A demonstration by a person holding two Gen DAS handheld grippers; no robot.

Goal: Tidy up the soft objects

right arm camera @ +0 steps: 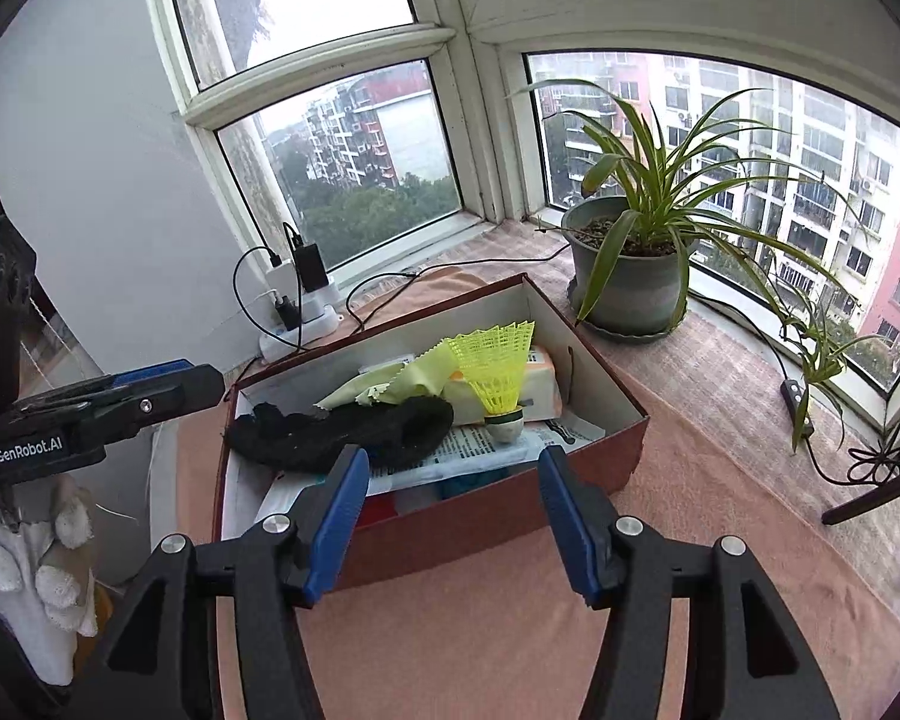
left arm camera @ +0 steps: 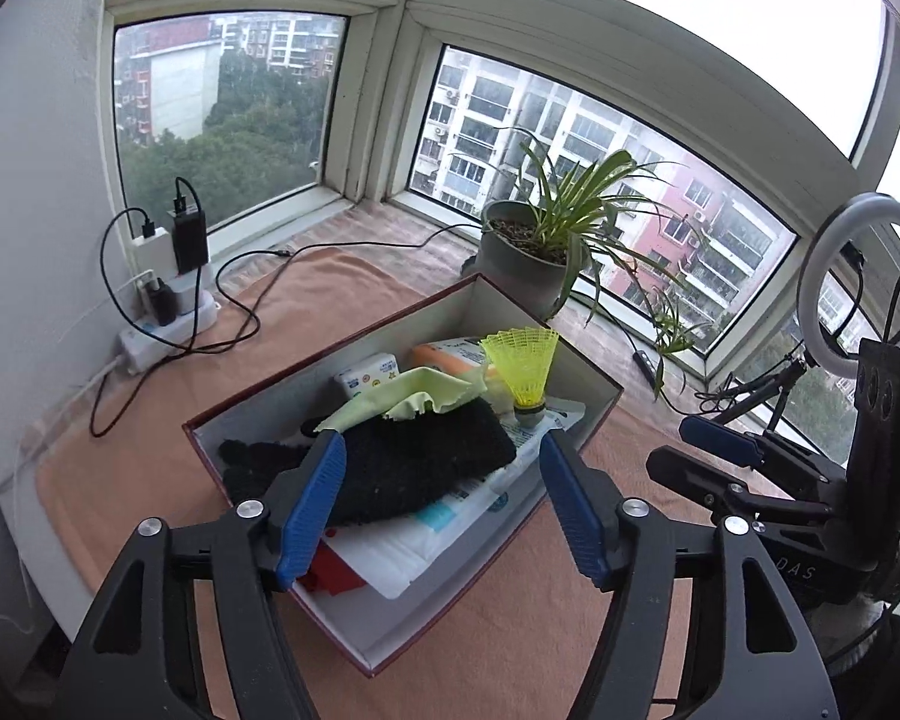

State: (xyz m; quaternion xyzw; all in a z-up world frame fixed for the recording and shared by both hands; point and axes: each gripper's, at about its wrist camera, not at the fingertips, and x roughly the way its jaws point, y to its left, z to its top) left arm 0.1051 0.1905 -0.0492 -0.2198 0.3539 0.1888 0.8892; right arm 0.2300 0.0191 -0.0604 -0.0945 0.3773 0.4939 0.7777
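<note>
A dark red box (left arm camera: 306, 384) (right arm camera: 480, 516) with a pale inside stands on the peach towel (left arm camera: 510, 630). Inside it a black knit glove (left arm camera: 414, 462) (right arm camera: 342, 432) lies on top of white packs (left arm camera: 390, 552). A yellow-green cloth (left arm camera: 402, 396) (right arm camera: 390, 384) rests behind the glove. A yellow shuttlecock (left arm camera: 522, 360) (right arm camera: 495, 366) stands upright beside them. My left gripper (left arm camera: 441, 441) (right arm camera: 192, 378) hovers above the glove, open and holding nothing. My right gripper (right arm camera: 453, 453) (left arm camera: 672, 444) is open and empty at the box's near right side.
A potted plant (left arm camera: 528, 246) (right arm camera: 630, 276) stands behind the box by the window. A power strip with chargers (left arm camera: 168, 300) (right arm camera: 300, 312) and trailing cables sits at the back left. A ring light (left arm camera: 864, 276) stands at the right. A white-gloved hand (right arm camera: 30, 540) holds the left gripper.
</note>
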